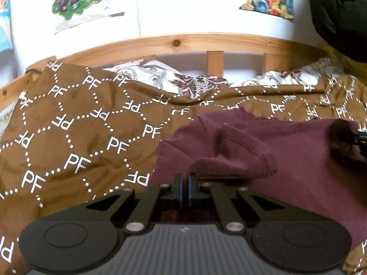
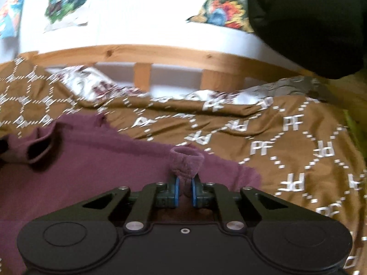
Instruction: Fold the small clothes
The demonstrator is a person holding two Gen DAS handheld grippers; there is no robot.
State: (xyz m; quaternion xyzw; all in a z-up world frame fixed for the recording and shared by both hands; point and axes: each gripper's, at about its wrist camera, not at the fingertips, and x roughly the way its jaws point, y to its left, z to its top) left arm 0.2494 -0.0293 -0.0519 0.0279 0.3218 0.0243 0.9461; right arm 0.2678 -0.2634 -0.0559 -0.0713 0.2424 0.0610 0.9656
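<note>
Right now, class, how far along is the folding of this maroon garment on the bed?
Done: the maroon garment lies spread on the brown PF-patterned bedspread. In hand: the left gripper is shut on a raised fold of its cloth, and the right gripper pinches a bunched tuft at the other edge. Left: no finished fold shows yet; the cloth must still be carried over and flattened.

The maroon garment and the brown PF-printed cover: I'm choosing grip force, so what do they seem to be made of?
The maroon garment looks like a soft matte knit, probably cotton jersey: it bunches thickly between the right gripper pads, with a stitched hem. The brown cover looks like a thin, smooth woven fabric, possibly polyester: sharp creases, faint sheen, crisp white print. Neither is certain.
</note>
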